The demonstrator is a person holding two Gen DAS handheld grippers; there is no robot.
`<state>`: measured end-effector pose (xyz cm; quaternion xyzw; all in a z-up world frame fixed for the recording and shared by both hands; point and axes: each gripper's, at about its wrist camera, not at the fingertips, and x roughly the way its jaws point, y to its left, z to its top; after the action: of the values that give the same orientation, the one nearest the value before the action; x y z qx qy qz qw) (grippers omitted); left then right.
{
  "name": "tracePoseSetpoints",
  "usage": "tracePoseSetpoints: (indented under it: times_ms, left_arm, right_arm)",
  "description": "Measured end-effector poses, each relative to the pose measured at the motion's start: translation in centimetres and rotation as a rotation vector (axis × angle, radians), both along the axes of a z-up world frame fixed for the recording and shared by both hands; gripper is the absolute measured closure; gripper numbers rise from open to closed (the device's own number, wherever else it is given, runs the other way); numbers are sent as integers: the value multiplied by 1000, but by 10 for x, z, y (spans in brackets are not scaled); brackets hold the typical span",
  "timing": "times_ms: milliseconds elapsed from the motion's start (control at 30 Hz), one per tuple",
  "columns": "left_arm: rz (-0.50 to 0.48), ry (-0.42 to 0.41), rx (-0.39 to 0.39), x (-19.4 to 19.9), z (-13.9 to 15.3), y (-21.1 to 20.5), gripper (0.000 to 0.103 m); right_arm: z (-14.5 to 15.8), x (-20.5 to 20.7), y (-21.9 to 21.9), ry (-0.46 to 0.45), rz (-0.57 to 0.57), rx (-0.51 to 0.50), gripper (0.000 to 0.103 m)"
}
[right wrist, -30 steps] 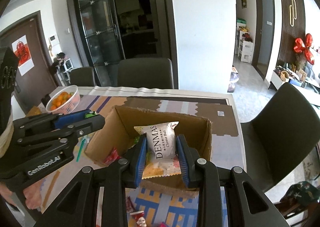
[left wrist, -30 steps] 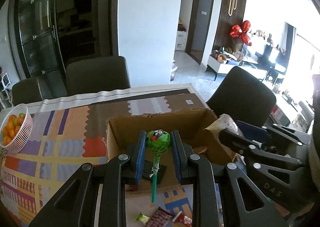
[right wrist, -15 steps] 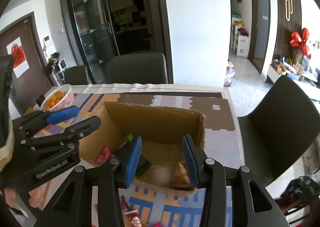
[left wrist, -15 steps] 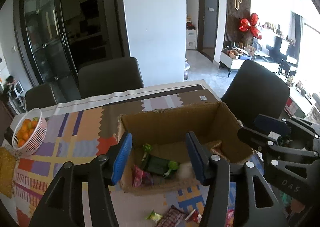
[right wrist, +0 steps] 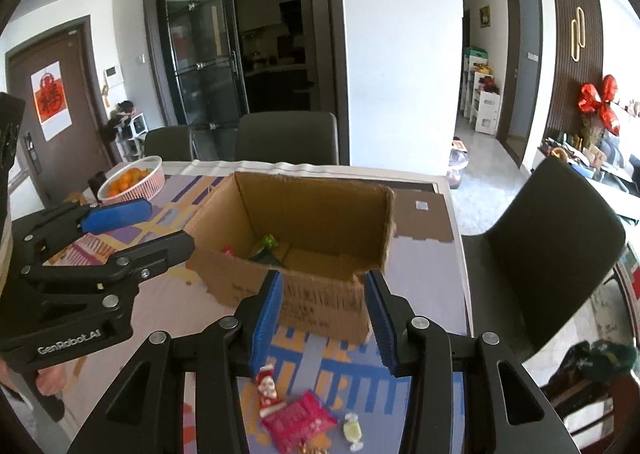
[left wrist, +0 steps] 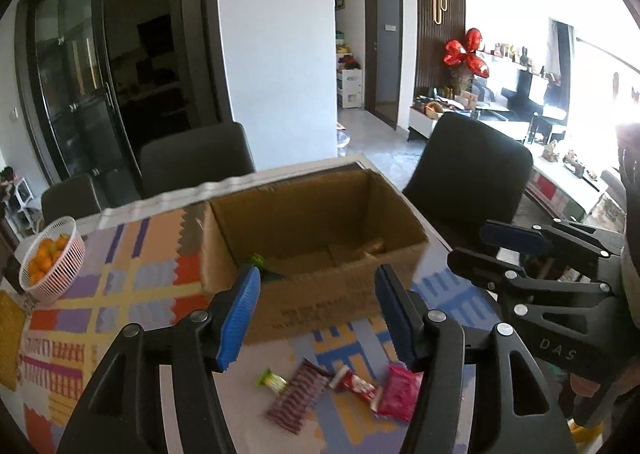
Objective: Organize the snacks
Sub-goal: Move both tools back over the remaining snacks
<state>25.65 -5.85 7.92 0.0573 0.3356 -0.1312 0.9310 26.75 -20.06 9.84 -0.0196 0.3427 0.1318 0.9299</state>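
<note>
My left tongs [left wrist: 316, 314] are spread wide with nothing between the blue pads, hanging above the table on the near side of the cardboard box [left wrist: 316, 238]. My right tongs [right wrist: 326, 318] are wide apart and empty too, just off the box's near wall. Below the left pair, loose snacks lie on the patterned mat [left wrist: 120, 286]: a dark red striped bar [left wrist: 298, 394], a small green candy [left wrist: 272, 380], a red-and-white wrapper [left wrist: 354, 382] and a pink packet [left wrist: 400, 392], all close together. Inside the box I can see a green lollipop [right wrist: 270, 242] and something red by the left wall. Over to the far left stands a white basket of oranges [left wrist: 50, 258].
</note>
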Motion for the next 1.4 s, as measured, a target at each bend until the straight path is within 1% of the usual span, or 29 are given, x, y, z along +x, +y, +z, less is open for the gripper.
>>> tracePoseSetpoints:
  times_ms: [167,367,433,733,867,1067,1400]
  left_arm:
    - [-9,21,9,-17,-18,-9,44]
    - [-13,82,-11,-28,-41,-15,44]
    - [-12,110,-25,-29,-50,-16,44]
    - [0,207,-28,-37,-92,-15,44]
    - [6,255,-36,-38,-108,-14,44]
    - [9,299,-31,-38,-128,-15,44]
    - [22,357,-30,-21,-156,-21,44]
  right_arm:
    - [-8,-19,-8,3,-18,0,60]
    - [-26,-35,-16,32,-25,-14,60]
    - [-33,-38,-18,46,-30,-16,60]
    - [-71,-50,-27,125,-36,-14,60]
    - [-88,-53,-26,159,-35,-27,60]
    - [-111,-54,-27,213,-35,-34,60]
    - [-143,-48,-34,300,-47,-35,60]
